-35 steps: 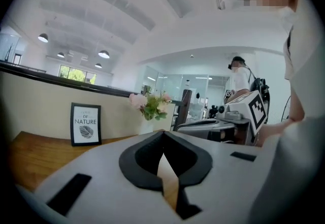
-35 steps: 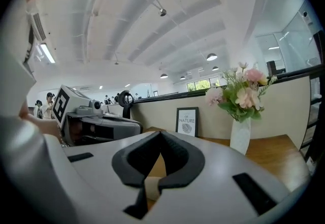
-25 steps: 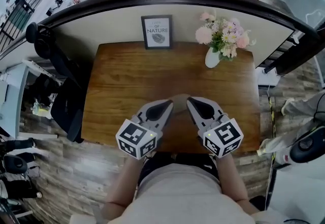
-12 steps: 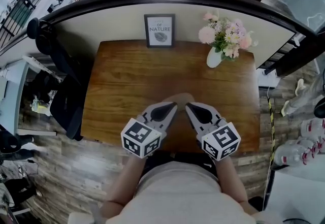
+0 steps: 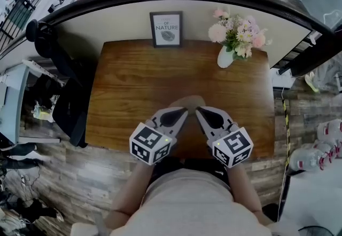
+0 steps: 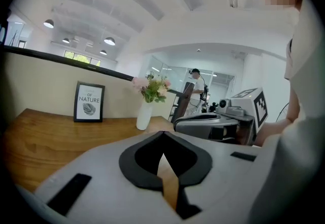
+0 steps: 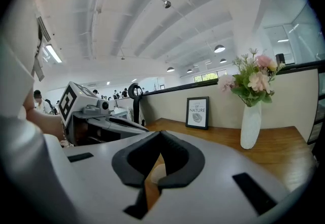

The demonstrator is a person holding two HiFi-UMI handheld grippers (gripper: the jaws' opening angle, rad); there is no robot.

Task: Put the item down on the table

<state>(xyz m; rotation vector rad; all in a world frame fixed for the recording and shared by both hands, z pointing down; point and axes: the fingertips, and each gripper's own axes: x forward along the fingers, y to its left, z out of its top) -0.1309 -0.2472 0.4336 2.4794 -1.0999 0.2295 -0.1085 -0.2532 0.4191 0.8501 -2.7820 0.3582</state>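
My left gripper [image 5: 184,110] and right gripper [image 5: 197,109] hover side by side over the near edge of the wooden table [image 5: 133,80], tips angled towards each other and almost touching. A small pale tan item [image 5: 187,101] shows just beyond both tips; I cannot tell whether either gripper holds it. In the left gripper view the left gripper [image 6: 162,133] has its jaws together, with only wood colour behind the opening. In the right gripper view the right gripper [image 7: 160,133] also has its tips together, and a pale rounded patch [image 7: 158,171] shows through the opening.
A framed "NATURE" print [image 5: 166,29] leans on the wall at the table's back. A white vase of pink flowers [image 5: 225,57] stands at the back right. A black chair [image 5: 69,109] sits left of the table, and plastic bottles [image 5: 315,154] lie on the floor at right.
Both grippers stay shut in nearly the same place above the table's front edge. The head view has shifted slightly.
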